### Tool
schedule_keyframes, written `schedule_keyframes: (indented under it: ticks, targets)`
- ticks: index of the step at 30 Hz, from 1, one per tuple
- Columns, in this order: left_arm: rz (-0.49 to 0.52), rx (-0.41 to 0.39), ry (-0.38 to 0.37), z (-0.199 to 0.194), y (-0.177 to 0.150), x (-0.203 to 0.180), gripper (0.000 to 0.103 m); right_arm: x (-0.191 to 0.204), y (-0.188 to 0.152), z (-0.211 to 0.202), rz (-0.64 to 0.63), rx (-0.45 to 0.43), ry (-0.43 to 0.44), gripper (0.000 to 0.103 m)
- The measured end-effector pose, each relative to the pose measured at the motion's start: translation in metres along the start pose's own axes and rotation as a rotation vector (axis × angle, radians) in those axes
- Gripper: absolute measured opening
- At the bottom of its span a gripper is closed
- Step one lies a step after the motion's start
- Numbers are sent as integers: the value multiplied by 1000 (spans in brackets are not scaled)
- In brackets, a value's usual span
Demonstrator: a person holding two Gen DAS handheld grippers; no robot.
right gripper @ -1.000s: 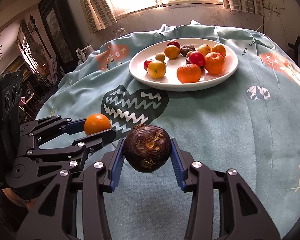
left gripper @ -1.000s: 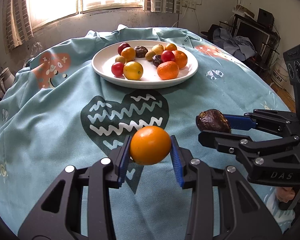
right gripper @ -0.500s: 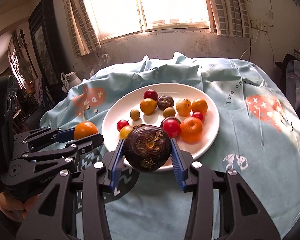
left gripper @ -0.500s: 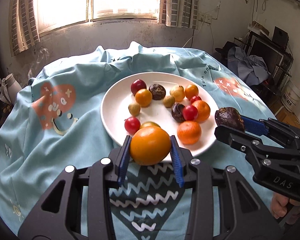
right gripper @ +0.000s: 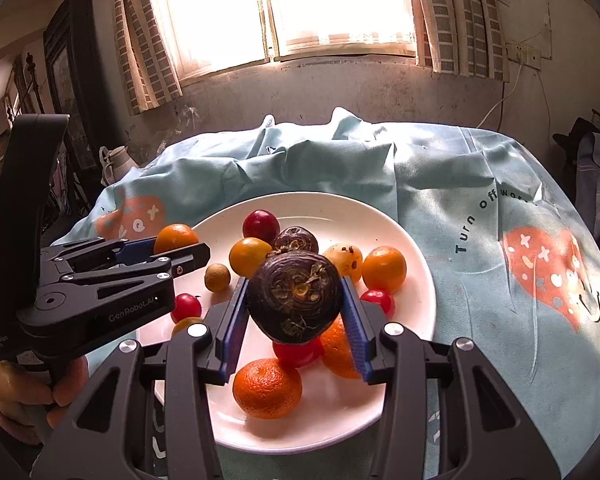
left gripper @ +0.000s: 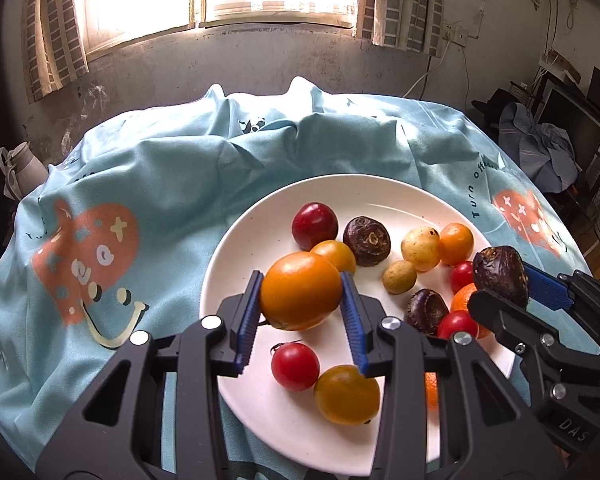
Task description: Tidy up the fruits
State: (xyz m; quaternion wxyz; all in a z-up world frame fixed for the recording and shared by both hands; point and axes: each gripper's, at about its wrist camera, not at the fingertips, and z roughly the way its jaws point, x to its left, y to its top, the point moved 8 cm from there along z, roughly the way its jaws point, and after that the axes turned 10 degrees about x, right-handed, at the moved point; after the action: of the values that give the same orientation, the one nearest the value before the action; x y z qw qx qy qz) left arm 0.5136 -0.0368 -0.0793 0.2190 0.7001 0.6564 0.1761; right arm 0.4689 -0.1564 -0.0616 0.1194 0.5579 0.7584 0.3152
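Orange (left gripper: 300, 290): smooth, glossy skin. Dark fruit (right gripper: 294, 296): rough, wrinkled, matt. Plate (left gripper: 236, 256): white, glossy, looks ceramic. Tablecloth (left gripper: 160, 168): soft matt cloth w/ creases. Gripper pads (left gripper: 244, 316): ribbed blue, prob. rubber; frames matt black plastic w/ shiny metal screws.

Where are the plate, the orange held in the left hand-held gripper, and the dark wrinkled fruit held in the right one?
plate (left gripper: 236, 280), left wrist view, bare left rim.
orange (left gripper: 300, 290), left wrist view, its front.
dark fruit (right gripper: 294, 296), right wrist view, its stem end.

Moved both grippers fwd in 1 s: left gripper (left gripper: 300, 300) w/ orange (left gripper: 300, 290) and right gripper (right gripper: 296, 312) w/ dark fruit (right gripper: 295, 296) now over plate (left gripper: 236, 264), no longer above cloth.
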Motion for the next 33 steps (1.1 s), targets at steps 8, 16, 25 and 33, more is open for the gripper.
schedule_keyframes:
  ticks: [8,16,25,33]
  targets:
    - [-23,-49,99,-9,-2,11,91,3,-1,-1,-20,4,3,66]
    - [-10,-79,89,-76,-31,9,98,20,-32,-63,-55,-17,6,102]
    - [13,-130,89,-163,-120,2,101,51,-121,-140,-161,-10,-16,102]
    - [-9,-118,88,-193,-195,2,101,60,-185,-163,-142,22,-19,102]
